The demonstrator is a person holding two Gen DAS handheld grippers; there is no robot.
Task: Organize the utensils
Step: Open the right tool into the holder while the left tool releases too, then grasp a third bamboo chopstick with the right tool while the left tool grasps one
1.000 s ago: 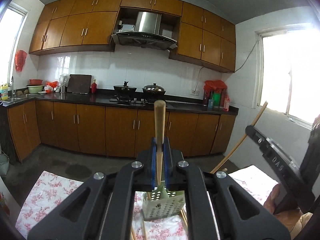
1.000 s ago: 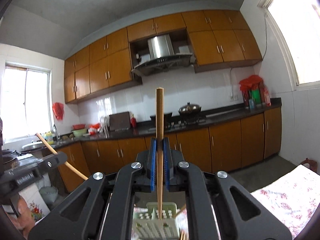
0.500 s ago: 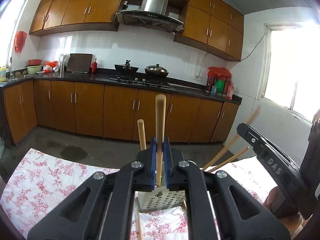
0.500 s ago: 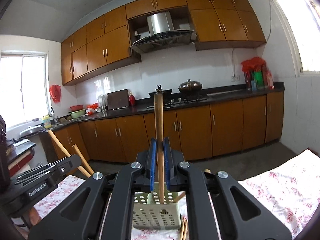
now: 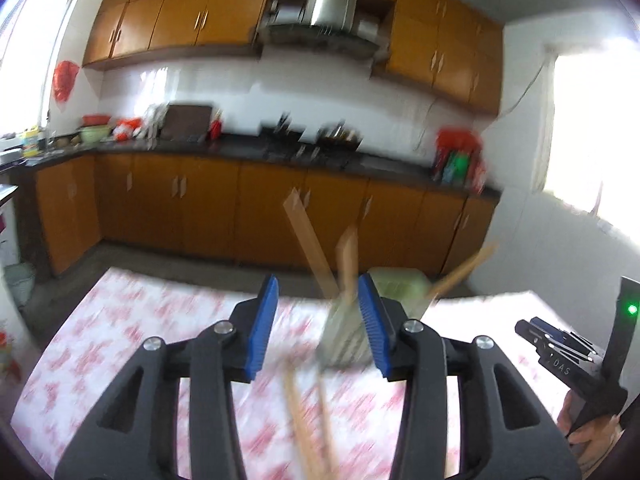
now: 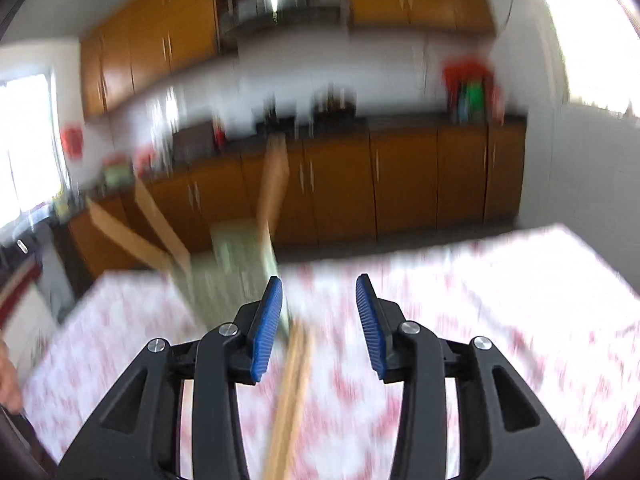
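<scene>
Only the left view shows the right claw (image 5: 532, 330) beside the basket (image 5: 396, 292).

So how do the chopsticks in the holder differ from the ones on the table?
The chopsticks in the holder stand on end, leaning apart at different angles; the chopsticks on the table lie flat, side by side on the floral cloth. The first sit inside the perforated holder; the second lie loose in front of it. Both look like plain light wood, though blurred.
</scene>
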